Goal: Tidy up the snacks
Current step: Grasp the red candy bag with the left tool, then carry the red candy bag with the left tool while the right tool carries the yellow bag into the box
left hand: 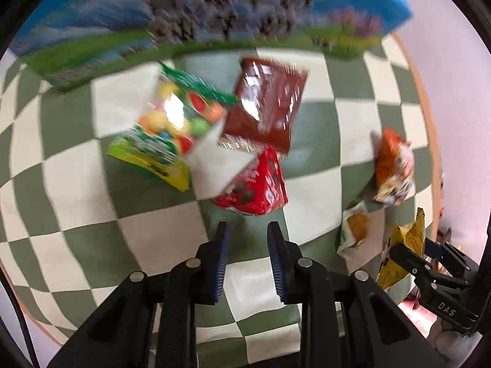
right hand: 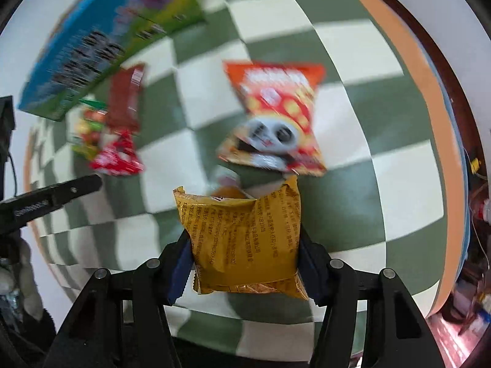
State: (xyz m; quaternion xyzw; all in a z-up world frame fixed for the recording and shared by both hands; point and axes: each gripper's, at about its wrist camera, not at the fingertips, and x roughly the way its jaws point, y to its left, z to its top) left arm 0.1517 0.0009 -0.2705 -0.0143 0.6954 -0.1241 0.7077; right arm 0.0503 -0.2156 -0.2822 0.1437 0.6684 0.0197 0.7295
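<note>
A: Now, from the left wrist view, what risk is seen?

B: The left tool [left hand: 248, 230] is seen with its pads drawn close and nothing between them, above the checked table [left hand: 313, 202]. Taking the blue box [left hand: 184, 24] as landmark: the candy bag [left hand: 165, 125], the brown packet [left hand: 267, 104] and the red packet [left hand: 254, 184] are piled just below it, overlapping. If one were pulled from that pile, its neighbours could be dragged along. The view is blurred, so aim could be misjudged.

A: And in the right wrist view?

B: The yellow packet [right hand: 245, 239] is gripped by the right tool [right hand: 242, 263], well below the blue box [right hand: 101, 40] and to its right. The packet is soft, so it is judged that it could be crushed or could slip out. Directly beneath it a small pale packet [right hand: 225, 181] is partly hidden, and the orange panda bag [right hand: 276, 116] lies just beyond; either could be knocked.

A: Containers?

B: Only the blue box is seen. Whether it is open, and what is inside, cannot be told.
</note>
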